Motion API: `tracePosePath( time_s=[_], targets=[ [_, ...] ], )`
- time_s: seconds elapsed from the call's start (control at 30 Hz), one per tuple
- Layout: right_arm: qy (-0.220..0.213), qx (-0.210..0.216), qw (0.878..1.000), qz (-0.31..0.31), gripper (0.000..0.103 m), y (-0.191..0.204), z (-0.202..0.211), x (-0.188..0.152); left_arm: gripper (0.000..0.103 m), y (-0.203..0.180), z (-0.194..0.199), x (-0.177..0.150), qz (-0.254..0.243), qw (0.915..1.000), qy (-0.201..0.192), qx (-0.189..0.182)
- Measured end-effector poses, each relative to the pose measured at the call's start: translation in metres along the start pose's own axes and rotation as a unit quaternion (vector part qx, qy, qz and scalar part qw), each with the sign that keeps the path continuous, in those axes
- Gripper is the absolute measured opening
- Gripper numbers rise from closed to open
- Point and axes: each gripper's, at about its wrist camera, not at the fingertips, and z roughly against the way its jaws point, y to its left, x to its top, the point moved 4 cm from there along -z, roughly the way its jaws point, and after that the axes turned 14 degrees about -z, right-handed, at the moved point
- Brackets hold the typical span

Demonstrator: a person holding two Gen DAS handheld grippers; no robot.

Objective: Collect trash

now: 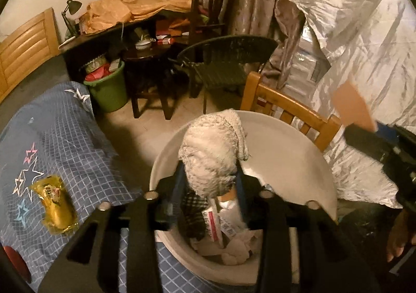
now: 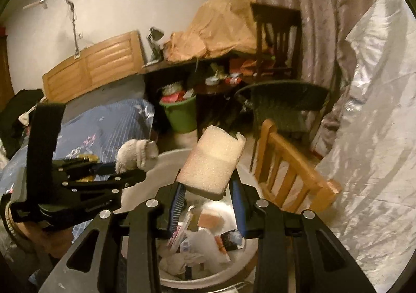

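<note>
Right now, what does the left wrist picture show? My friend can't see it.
The left gripper holds a fuzzy white sock over a white trash bin that already has papers and wrappers inside. A gold snack packet lies on the blue checked bedspread to the left. At the right edge, the right gripper holds a tan foam piece.

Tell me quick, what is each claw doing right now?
Left gripper: shut on a fuzzy white cloth, over the bin.
Right gripper: shut on a foam block.
</note>
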Motion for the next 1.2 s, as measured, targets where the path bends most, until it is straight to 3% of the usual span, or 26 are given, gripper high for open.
tracePosePath(
  time_s=[0.03,0.07,0.1,0.2,0.5,0.67,0.9,1.0,1.2],
  targets=[
    [0.007,-0.005,1.0,0.001,0.046,0.001,-0.006,-0.003,0.064,0.003,0.0,-0.001,0.003,1.0,0.0,0.006],
    [0.008,-0.012,1.0,0.0,0.062,0.003,-0.009,-0.005,0.068,0.006,0.001,-0.002,0.007,0.9999,-0.003,0.012],
    [0.006,-0.012,1.0,-0.004,0.067,0.002,-0.01,-0.006,0.069,0.008,0.002,-0.002,0.008,0.9999,-0.005,0.014],
    [0.002,-0.013,1.0,-0.011,0.067,0.003,-0.009,-0.012,0.076,0.008,0.004,-0.002,0.005,0.9998,-0.004,0.017],
    [-0.024,-0.046,0.998,-0.02,0.07,0.0,0.025,-0.03,0.08,-0.005,0.025,-0.01,0.001,0.9989,-0.022,0.042],
    [-0.006,-0.073,0.997,-0.021,0.075,-0.005,0.035,-0.052,0.082,-0.014,0.043,-0.023,0.005,0.9989,-0.024,0.039],
    [-0.007,-0.086,0.995,-0.056,0.081,-0.019,0.064,-0.066,0.083,-0.027,0.054,-0.037,0.008,0.9998,-0.016,0.004],
    [-0.01,-0.09,0.994,-0.056,0.083,-0.022,0.076,-0.07,0.089,-0.031,0.054,-0.039,0.009,0.9999,-0.012,-0.006],
    [-0.02,-0.088,0.994,-0.067,0.086,-0.026,0.089,-0.071,0.089,-0.036,0.064,-0.04,-0.005,0.9989,-0.045,0.007]
  ],
)
